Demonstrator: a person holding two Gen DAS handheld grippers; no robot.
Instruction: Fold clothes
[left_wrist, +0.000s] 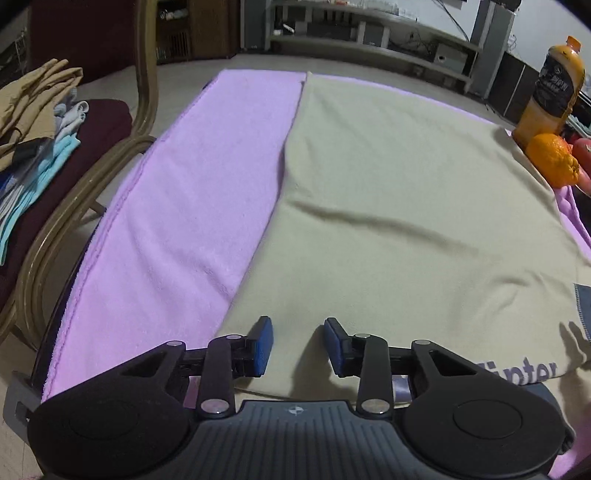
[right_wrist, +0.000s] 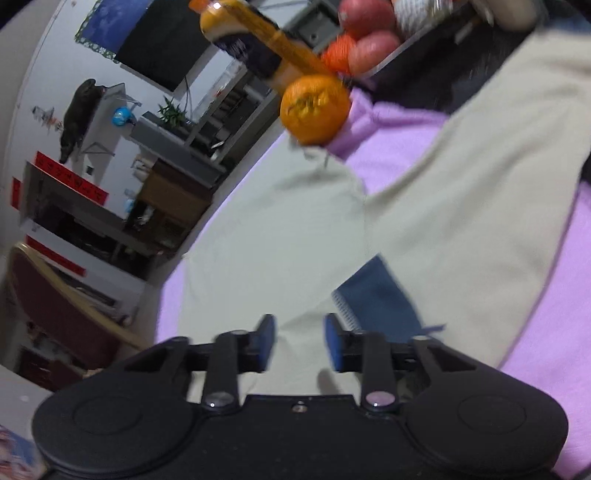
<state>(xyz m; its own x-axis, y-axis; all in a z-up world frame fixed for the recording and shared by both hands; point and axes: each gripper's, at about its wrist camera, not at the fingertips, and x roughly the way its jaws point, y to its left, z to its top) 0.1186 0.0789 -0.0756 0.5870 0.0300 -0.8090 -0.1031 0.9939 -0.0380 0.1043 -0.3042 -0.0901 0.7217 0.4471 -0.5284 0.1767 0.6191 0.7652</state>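
Note:
A beige sweatshirt (left_wrist: 399, 206) lies spread flat on a pink towel (left_wrist: 177, 221) that covers the table. Purple lettering and a blue patch show at its near right. My left gripper (left_wrist: 298, 345) hovers open over the garment's near left edge, nothing between its blue pads. In the right wrist view the same beige sweatshirt (right_wrist: 288, 229) runs out with a sleeve (right_wrist: 480, 177) to the upper right and a blue patch (right_wrist: 380, 299) near the fingers. My right gripper (right_wrist: 299, 343) is open just above the fabric beside that patch. This view is tilted and blurred.
An orange (left_wrist: 554, 158) and an orange juice bottle (left_wrist: 554, 85) stand at the table's right edge, by red apples (right_wrist: 369, 33) in a tray. On the left, a chair (left_wrist: 92, 158) holds a pile of folded clothes (left_wrist: 33, 122). Shelves line the far wall.

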